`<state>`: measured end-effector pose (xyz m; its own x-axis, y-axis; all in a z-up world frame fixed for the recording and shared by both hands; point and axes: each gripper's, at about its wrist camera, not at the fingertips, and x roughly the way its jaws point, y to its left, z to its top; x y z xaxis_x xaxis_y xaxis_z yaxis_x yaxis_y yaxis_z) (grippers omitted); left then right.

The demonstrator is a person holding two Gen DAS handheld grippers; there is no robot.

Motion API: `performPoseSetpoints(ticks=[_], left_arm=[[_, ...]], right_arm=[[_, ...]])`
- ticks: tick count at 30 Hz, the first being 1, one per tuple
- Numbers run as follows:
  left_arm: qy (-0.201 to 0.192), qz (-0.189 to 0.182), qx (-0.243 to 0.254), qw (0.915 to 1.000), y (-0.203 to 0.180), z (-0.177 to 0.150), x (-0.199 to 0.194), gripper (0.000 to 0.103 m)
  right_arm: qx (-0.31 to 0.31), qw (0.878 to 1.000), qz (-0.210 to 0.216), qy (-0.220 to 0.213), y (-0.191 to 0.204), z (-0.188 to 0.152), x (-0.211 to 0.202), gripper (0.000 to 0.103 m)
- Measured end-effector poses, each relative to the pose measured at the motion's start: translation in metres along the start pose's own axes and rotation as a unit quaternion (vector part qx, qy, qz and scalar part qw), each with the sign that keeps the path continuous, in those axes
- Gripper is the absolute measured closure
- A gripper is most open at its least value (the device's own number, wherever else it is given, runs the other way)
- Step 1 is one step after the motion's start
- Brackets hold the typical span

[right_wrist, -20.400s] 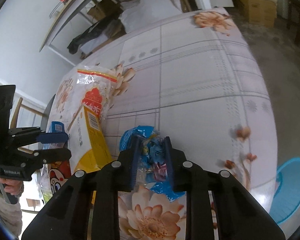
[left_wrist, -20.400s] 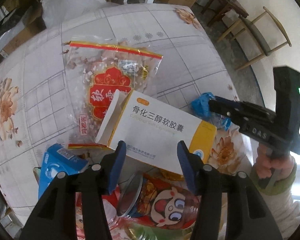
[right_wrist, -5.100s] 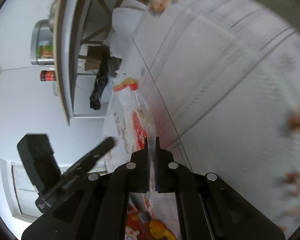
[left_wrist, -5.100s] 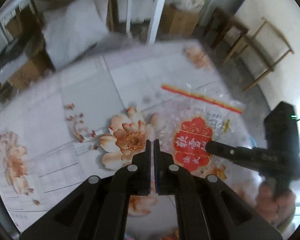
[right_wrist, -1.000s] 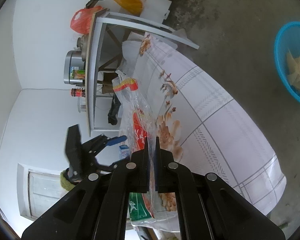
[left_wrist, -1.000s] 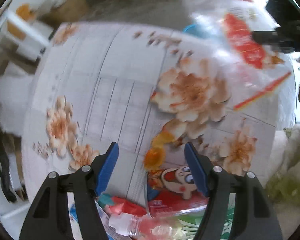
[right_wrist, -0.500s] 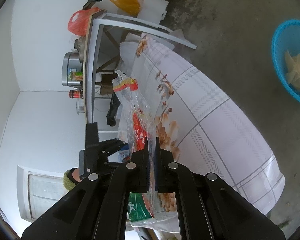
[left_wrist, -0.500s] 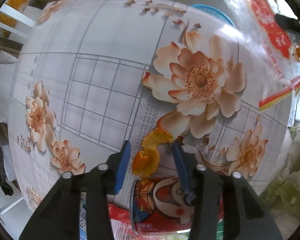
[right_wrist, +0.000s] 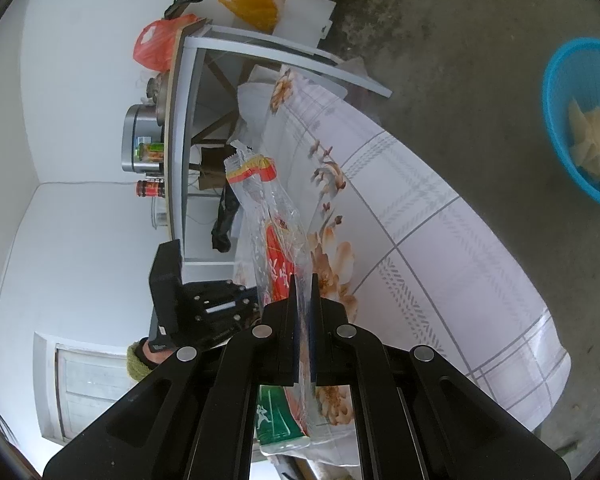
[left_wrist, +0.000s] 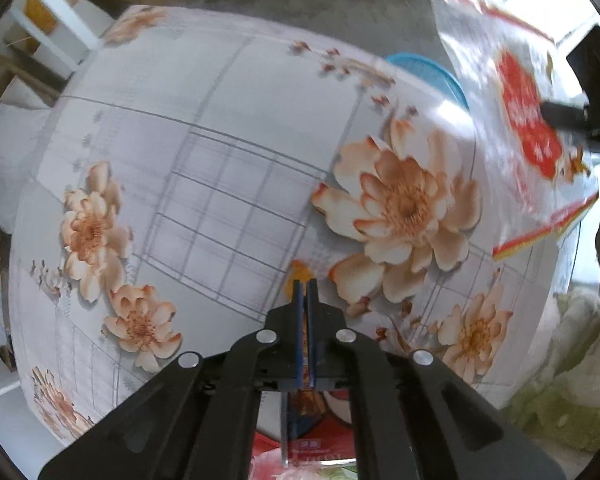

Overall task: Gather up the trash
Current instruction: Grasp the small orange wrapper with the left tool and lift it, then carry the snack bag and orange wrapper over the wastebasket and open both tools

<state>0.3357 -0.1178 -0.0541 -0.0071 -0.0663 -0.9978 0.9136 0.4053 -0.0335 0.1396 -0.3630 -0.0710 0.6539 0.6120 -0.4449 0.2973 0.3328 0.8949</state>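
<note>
Your left hand-held gripper [left_wrist: 305,286] is pinched tight on an orange scrap [left_wrist: 299,276], which looks like a bit of peel; its tip pokes out just past the blue pads, low over the counter [left_wrist: 204,160] with its flowered cloth. Directly below that gripper, at the near edge of the left wrist view, lies a red cartoon wrapper [left_wrist: 324,412] with more packaging beside it.

Your right hand-held gripper [right_wrist: 304,280] is clamped on a clear plastic bag [right_wrist: 278,236] with a red label and a red-and-yellow strip along its far end. The bag stands edge-on in the right wrist view, lifted off the counter [right_wrist: 440,264]. In the left wrist view the same bag [left_wrist: 520,120] hangs at the far right, blurred, above the counter's right edge.

A blue basket [right_wrist: 576,120] sits on the floor to the right, well apart from the counter, with pale scraps inside. A green carton [right_wrist: 278,424] shows under the right gripper, near the counter's edge. Your left gripper also appears left of the bag in the right wrist view.
</note>
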Motion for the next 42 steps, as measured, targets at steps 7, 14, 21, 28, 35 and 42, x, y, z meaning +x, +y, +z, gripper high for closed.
performPoseSetpoints(ticks=[7, 14, 21, 28, 35, 42], left_arm=[[-0.042, 0.002, -0.022, 0.9989, 0.009, -0.004, -0.029, 0.102], [-0.072, -0.008, -0.044, 0.9964, 0.010, -0.005, -0.049, 0.103], [-0.084, -0.012, -0.062, 0.9944, 0.009, -0.010, -0.051, 0.103], [-0.084, -0.019, -0.069, 0.9939, 0.011, -0.010, -0.046, 0.103], [-0.086, -0.022, -0.072, 0.9934, 0.010, -0.008, -0.045, 0.103], [-0.087, -0.030, -0.081, 0.9925, 0.010, -0.004, -0.042, 0.103]], right_arm=[[-0.001, 1.000, 0.000, -0.004, 0.000, -0.002, -0.001, 0.101], [-0.007, 1.000, 0.000, -0.004, 0.004, -0.004, 0.000, 0.101], [-0.010, 1.000, -0.002, -0.004, 0.006, -0.004, -0.001, 0.101], [-0.010, 1.000, -0.004, -0.008, 0.007, -0.004, -0.005, 0.101], [-0.009, 1.000, -0.006, -0.012, 0.006, -0.004, -0.011, 0.101], [-0.005, 1.000, -0.006, -0.017, 0.005, -0.005, -0.015, 0.101]])
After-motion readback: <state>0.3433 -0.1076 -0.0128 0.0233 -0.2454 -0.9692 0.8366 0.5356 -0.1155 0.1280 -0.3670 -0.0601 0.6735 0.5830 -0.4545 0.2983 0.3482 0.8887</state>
